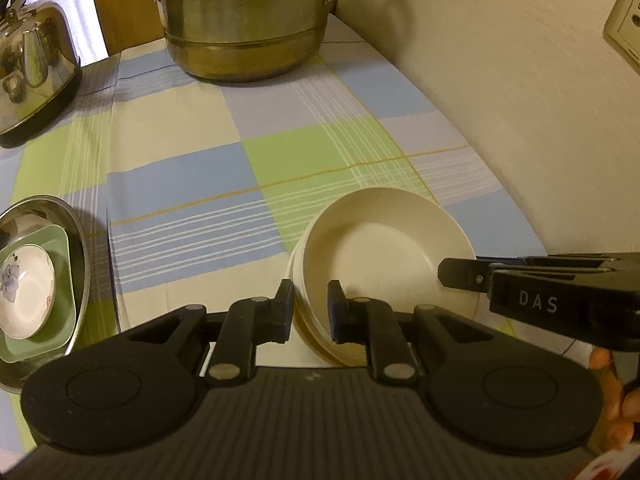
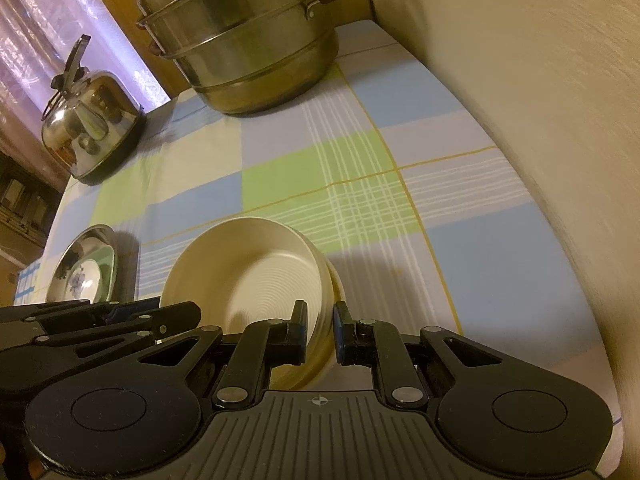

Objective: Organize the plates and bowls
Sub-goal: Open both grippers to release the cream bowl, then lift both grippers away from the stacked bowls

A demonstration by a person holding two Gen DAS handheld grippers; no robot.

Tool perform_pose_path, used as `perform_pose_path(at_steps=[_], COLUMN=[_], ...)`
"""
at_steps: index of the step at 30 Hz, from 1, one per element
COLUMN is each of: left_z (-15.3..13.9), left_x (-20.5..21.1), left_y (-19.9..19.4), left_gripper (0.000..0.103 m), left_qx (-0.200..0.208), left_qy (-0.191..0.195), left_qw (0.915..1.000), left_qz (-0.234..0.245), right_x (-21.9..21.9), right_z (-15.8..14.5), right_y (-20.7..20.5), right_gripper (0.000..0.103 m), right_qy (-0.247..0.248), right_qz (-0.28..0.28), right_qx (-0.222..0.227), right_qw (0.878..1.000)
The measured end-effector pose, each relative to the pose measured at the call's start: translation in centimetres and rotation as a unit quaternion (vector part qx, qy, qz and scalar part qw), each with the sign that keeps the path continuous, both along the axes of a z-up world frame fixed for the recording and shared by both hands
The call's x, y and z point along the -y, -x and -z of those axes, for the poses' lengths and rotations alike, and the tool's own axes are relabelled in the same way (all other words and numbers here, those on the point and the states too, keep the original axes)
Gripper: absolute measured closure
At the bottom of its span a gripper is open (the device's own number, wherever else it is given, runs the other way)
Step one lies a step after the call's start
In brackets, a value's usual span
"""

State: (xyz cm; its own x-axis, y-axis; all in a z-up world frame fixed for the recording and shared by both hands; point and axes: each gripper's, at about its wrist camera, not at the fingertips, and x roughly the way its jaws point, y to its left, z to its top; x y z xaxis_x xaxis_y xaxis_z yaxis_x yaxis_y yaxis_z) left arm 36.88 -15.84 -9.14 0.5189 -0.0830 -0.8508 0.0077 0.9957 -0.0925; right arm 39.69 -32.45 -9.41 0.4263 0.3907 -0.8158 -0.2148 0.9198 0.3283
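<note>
Cream bowls stacked on a checked tablecloth, gripped from two sides: left gripper pinching the stack's rim at 6 o'clock, right gripper clamped narrow on the rim's opposite side, entering the left view from 3 o'clock. At 12 o'clock, a steel steamer pot; at 10 o'clock, a kettle. At 9 o'clock, a steel dish holding a green plate and a flowered saucer.
</note>
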Motion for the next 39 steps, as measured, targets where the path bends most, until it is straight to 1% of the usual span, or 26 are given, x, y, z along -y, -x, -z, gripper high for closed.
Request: perform_pose_path(at_steps=[1, 5, 10, 14, 16, 17, 18, 19, 20, 21, 22, 24, 26, 28, 34, 39], left_z=[0.0, -0.1, -0.7, -1.4, -1.8, -2.1, -2.3, -2.5, -2.7, -2.9, -3.2, -3.7, -4.2, -4.7, -5.8, -6.6], left_x=[0.1, 0.3, 0.5, 0.6, 0.6, 0.6, 0.7, 0.7, 0.6, 0.5, 0.4, 0.1, -0.3, -0.7, -2.6, -4.7], left_y=[0.0, 0.1, 0.4, 0.8, 1.1, 1.2, 1.5, 1.7, 2.0, 2.3, 2.6, 3.4, 4.2, 5.1, 7.9, 10.7], left_gripper=[0.084, 0.082, 0.071, 0.069, 0.065, 0.064, 0.061, 0.059, 0.057, 0.054, 0.048, 0.041, 0.038, 0.033, 0.031, 0.030], left_qx=[0.000, 0.002, 0.013, 0.023, 0.029, 0.032, 0.036, 0.039, 0.042, 0.045, 0.047, 0.055, 0.062, 0.067, 0.076, 0.077], left_qy=[0.000, -0.002, -0.006, -0.008, -0.009, -0.009, -0.010, -0.010, -0.009, -0.008, -0.007, -0.006, -0.008, -0.012, -0.011, -0.007], left_qw=[1.0000, 1.0000, 0.9999, 0.9996, 0.9994, 0.9993, 0.9991, 0.9990, 0.9988, 0.9986, 0.9984, 0.9978, 0.9972, 0.9968, 0.9961, 0.9961], left_qz=[0.000, -0.001, -0.007, -0.012, -0.016, -0.017, -0.020, -0.022, -0.024, -0.026, -0.030, -0.036, -0.040, -0.042, -0.043, -0.042], right_x=[0.0, 0.1, 0.3, 0.5, 0.7, 0.7, 0.8, 0.9, 0.9, 1.0, 1.0, 1.1, 1.2, 1.3, 1.1, 0.7], right_z=[0.0, -0.3, -0.6, -1.0, -1.2, -1.3, -1.5, -1.7, -1.8, -2.0, -2.2, -2.5, -2.8, -3.0, -4.3, -5.2], right_y=[0.0, -0.1, 0.0, 0.1, 0.2, 0.3, 0.4, 0.5, 0.7, 0.9, 1.1, 1.4, 1.8, 2.4, 4.8, 7.6], right_gripper=[0.090, 0.089, 0.089, 0.087, 0.083, 0.076, 0.066, 0.060, 0.051, 0.046, 0.045, 0.042, 0.040, 0.039, 0.035, 0.032], right_qy=[0.001, -0.002, -0.006, -0.009, -0.011, -0.013, -0.014, -0.015, -0.015, -0.014, -0.014, -0.016, -0.018, -0.018, -0.023, -0.033], right_qz=[-0.001, -0.004, -0.009, -0.014, -0.017, -0.018, -0.019, -0.019, -0.018, -0.018, -0.018, -0.020, -0.021, -0.018, -0.009, 0.003], right_qx=[0.001, 0.006, 0.007, 0.011, 0.014, 0.016, 0.018, 0.023, 0.028, 0.034, 0.038, 0.043, 0.045, 0.048, 0.059, 0.059], right_qw=[1.000, 1.000, 1.000, 1.000, 1.000, 1.000, 1.000, 0.999, 0.999, 0.999, 0.999, 0.999, 0.999, 0.999, 0.998, 0.998])
